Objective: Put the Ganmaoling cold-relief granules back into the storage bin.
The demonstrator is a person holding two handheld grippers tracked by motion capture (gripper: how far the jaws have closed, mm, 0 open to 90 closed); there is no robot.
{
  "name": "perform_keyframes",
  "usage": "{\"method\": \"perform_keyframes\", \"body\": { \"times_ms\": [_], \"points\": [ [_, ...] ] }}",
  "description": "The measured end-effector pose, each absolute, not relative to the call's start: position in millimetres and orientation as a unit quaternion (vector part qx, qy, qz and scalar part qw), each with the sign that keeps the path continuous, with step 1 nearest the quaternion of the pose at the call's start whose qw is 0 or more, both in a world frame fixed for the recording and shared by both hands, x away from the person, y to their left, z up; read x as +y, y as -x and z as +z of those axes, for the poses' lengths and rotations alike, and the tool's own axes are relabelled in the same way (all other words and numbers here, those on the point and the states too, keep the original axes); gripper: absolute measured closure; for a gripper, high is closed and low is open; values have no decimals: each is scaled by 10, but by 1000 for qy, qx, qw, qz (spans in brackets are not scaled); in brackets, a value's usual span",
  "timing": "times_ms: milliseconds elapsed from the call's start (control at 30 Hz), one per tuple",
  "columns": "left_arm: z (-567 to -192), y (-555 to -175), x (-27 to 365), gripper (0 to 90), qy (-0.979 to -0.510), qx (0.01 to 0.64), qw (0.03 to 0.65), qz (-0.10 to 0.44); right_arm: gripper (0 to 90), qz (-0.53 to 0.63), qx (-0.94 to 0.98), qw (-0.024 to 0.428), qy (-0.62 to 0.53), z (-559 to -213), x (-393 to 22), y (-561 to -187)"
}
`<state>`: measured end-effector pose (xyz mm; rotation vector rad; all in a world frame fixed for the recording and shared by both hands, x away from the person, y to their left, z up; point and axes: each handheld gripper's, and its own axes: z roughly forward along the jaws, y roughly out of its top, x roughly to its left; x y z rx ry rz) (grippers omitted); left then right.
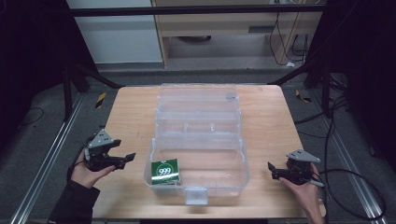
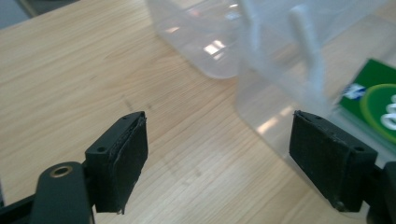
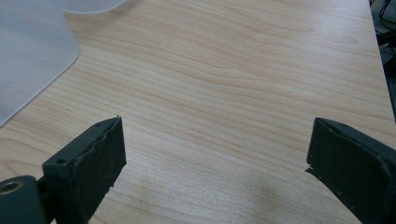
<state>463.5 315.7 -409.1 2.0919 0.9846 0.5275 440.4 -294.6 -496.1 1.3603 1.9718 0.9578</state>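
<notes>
1. At the left edge of the wooden table (image 1: pixel 126 112), a person's left hand (image 1: pixel 86 172) holds the left gripper (image 1: pixel 131 156). Its jaws stand partly open with nothing between them, only bare wood in the left gripper view. The tips point toward the clear plastic box, close beside its left wall but not touching it.
2. In the middle sits the clear plastic box (image 1: pixel 198 140), open, with its lid (image 1: pixel 198 95) laid back toward the far side of the table. A latch (image 1: pixel 196 196) hangs at the near edge.
3. Inside the box, in the near left corner, lies a green packet (image 1: pixel 165 171) with white numbers on it. The left gripper view shows it (image 2: pixel 373 102) just behind the box wall.
4. At the right, the right hand (image 1: pixel 306 193) holds the right gripper (image 1: pixel 271 169), jaws wide apart and empty, low above the table, a little apart from the box's right wall.
5. Judged from this, both grippers are poised beside the box and the packing step looks done.
6. The next move likely calls for reaching to the lid and swinging it forward over the box, or else lifting over the wall for the packet.
</notes>
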Motion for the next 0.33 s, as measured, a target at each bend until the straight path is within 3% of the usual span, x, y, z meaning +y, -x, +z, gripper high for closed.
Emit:
{"method": "perform_keyframes", "body": {
  "times_ms": [333],
  "points": [
    [-4365,-4666,3319,191,-767,467,375,230,44,353,734,280,-509,-4970,-2961,-4409]
  ]
}}
